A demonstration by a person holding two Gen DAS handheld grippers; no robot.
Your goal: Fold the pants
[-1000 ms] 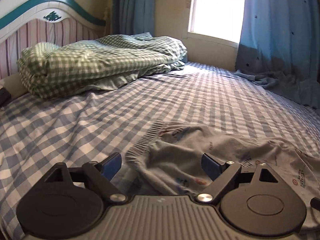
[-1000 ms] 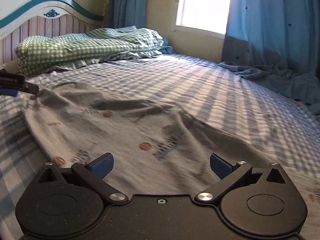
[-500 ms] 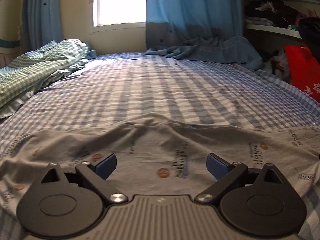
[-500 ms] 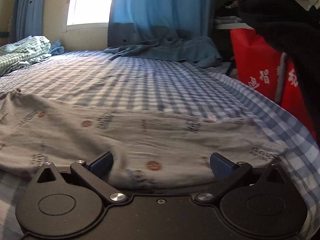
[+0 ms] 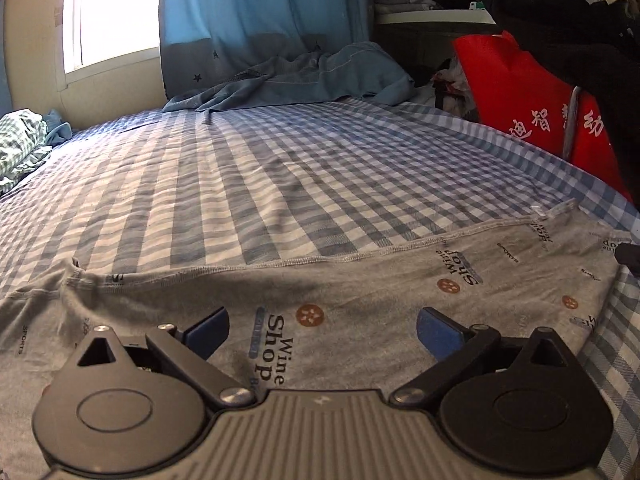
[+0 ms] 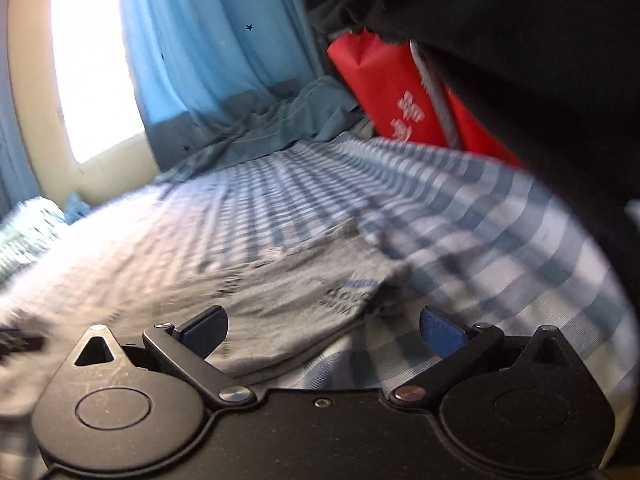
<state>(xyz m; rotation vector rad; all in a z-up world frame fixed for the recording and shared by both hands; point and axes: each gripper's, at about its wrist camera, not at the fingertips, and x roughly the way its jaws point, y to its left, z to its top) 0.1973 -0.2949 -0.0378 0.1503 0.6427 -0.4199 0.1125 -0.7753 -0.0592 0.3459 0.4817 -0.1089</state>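
Grey printed pants (image 5: pixel 360 280) lie flat across the blue checked bed sheet (image 5: pixel 260 168), their stitched hem running left to right. My left gripper (image 5: pixel 322 330) is open and empty, low over the middle of the pants. My right gripper (image 6: pixel 324 330) is open and empty over the right end of the pants (image 6: pixel 304 284), where the grey cloth's edge meets the sheet (image 6: pixel 460 232). The right wrist view is blurred by motion. A dark tip of the other gripper (image 5: pixel 628 254) shows at the right edge of the left wrist view.
A blue curtain (image 5: pixel 256 20) hangs by the window, with blue cloth (image 5: pixel 312 76) bunched at the far bed edge. A red bag (image 5: pixel 532 108) and dark clothes (image 5: pixel 568 28) stand at the right bedside. A green checked quilt (image 5: pixel 20 140) lies far left.
Both grippers have swung to the right along the pants, from the headboard end towards the bedside with the red bag. Both stay open.
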